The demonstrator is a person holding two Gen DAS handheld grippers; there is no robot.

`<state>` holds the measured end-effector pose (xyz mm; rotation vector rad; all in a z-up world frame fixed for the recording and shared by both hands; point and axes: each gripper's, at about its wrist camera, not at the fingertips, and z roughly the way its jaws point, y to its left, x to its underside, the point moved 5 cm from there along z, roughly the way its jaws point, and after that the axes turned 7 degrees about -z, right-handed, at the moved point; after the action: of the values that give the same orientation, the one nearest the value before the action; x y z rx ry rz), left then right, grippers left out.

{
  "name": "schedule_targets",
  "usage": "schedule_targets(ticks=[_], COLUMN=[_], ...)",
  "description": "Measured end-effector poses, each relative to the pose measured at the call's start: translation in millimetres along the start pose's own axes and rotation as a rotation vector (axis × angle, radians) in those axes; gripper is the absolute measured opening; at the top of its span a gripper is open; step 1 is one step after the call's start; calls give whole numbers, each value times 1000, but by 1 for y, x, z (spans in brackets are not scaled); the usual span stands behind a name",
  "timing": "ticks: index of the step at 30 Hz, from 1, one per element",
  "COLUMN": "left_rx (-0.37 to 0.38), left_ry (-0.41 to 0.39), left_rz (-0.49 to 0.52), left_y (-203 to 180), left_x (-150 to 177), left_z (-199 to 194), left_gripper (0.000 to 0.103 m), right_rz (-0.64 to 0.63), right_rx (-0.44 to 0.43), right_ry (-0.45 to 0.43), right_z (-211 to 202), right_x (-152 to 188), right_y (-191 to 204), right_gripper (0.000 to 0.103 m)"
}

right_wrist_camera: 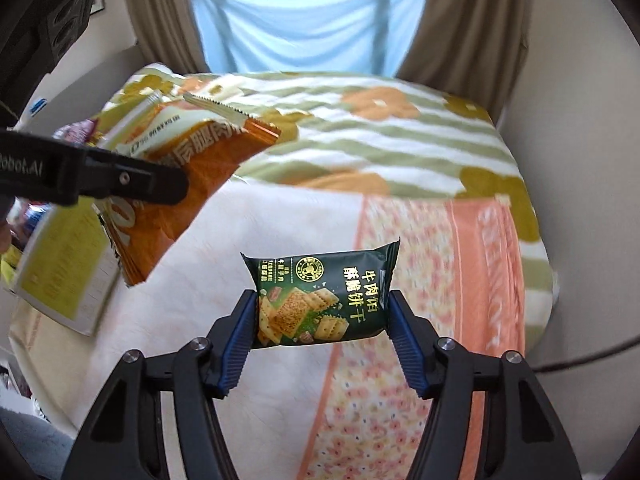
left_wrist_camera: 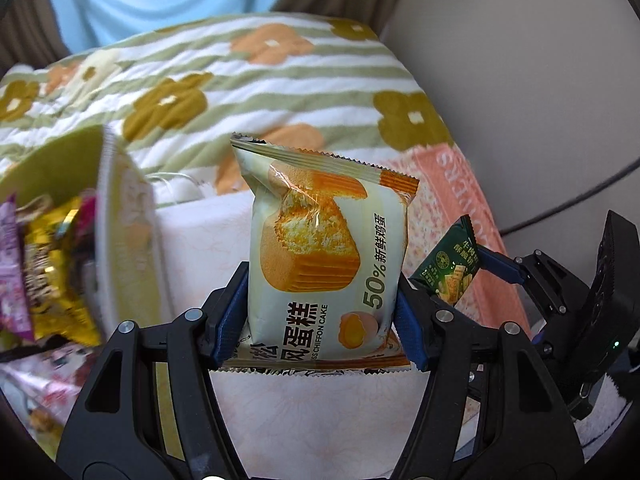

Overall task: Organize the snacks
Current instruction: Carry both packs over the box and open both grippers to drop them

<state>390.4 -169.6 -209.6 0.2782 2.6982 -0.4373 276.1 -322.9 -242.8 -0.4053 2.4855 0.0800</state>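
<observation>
My left gripper is shut on a cream and orange chiffon cake packet, held upright above the bed with both blue pads pressed on its sides. The packet's orange back and the left gripper's black finger show at the left of the right wrist view. My right gripper is shut on a small dark green cracker packet, held level over the sheet. That green packet also shows at the right of the left wrist view, beside a blue finger.
A yellow-green carton at the left holds gold and purple snack packets. A flowered striped blanket covers the far bed and a pink and cream sheet lies below. A dark cable runs along the wall.
</observation>
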Motion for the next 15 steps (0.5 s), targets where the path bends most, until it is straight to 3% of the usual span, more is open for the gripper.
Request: schedule_targets(ticks=[8, 15], left_rx=[-99, -149], left_ry=[-171, -239], left_rz=[-142, -220], left_y=[73, 156], left_x=[-11, 0], left_z=[-101, -153], left_gripper=[62, 62], right_rz=[-158, -210], right_rx=[-116, -208], right_ry=[-153, -198], right_z=[-43, -55], right_x=[-85, -144], right_y=[56, 122], right_gripper=[59, 59])
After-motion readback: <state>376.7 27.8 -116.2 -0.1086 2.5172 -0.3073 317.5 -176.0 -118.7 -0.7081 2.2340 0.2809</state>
